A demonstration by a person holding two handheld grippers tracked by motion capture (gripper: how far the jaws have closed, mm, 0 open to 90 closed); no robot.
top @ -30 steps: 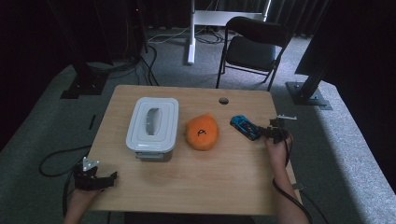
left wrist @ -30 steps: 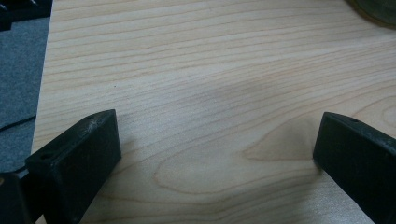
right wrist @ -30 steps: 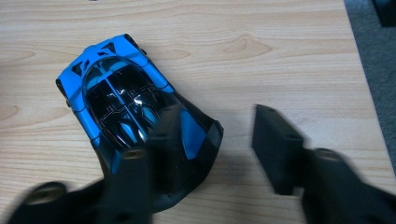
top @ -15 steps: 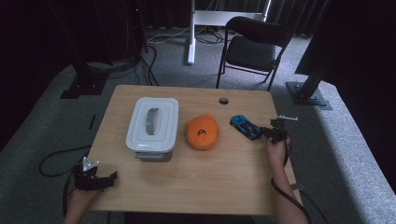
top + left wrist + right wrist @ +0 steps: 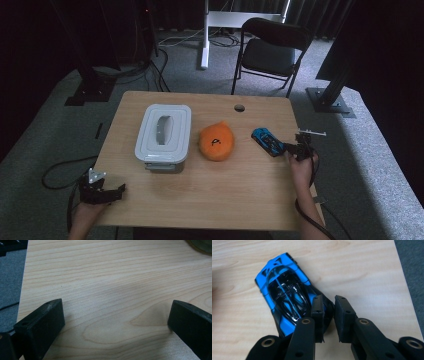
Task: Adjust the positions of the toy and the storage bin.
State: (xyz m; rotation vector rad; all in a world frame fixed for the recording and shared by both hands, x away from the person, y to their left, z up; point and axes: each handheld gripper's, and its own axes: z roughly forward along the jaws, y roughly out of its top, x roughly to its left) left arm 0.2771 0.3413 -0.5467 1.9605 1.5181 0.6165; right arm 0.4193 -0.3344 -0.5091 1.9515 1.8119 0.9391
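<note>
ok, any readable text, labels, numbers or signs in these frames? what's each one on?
No readable words or numbers.
Orange plush: a black mark on top, too small and blurred to read as a letter.
Blue toy car: black stripes, no lettering.
White lidded container: plain, no label visible.

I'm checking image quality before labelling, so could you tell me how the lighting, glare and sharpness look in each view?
High view: dim, dark surroundings, soft detail; the table is the brightest area. Left gripper view: even light, sharp wood grain, a soft shadow between the jaws. Right gripper view: the blue toy car is sharp, with glare on its dark glossy roof.
</note>
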